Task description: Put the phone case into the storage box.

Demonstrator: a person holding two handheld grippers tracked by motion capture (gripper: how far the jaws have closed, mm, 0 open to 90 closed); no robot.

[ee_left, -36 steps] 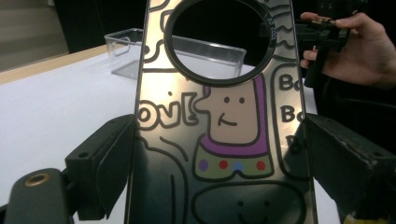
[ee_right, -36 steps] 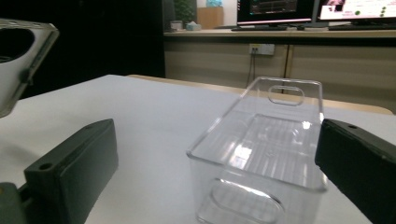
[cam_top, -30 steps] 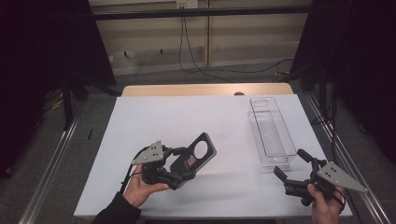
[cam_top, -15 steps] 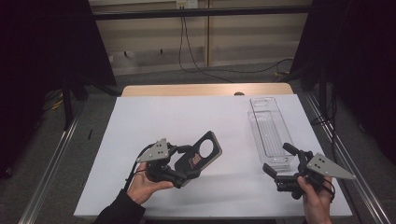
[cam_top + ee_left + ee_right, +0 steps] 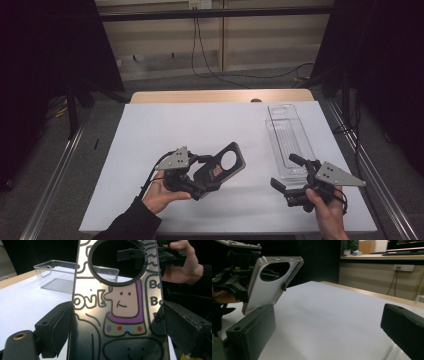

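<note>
A dark glossy phone case [image 5: 223, 166] with a round camera hole is held tilted above the white table sheet [image 5: 200, 130], with my left gripper [image 5: 207, 175] shut on it. In the left gripper view the case [image 5: 120, 315] shows cartoon drawings, and both pads [image 5: 56, 326] press on its long edges. My right gripper [image 5: 284, 171] stands open near the front right, with nothing between its fingers, beside the near end of a clear plastic tray [image 5: 290, 135]. The right gripper view looks across the sheet at the case [image 5: 268, 287] in the left gripper [image 5: 235, 283].
The clear tray [image 5: 75, 275] lies lengthwise along the right side of the sheet. A wooden table edge [image 5: 220, 96] runs behind the sheet. Metal rails [image 5: 60, 165] flank the table. Cables hang on the wall behind.
The right hand and its gripper have moved left along the front edge, towards the centre. The left hand with the case has kept almost still.
</note>
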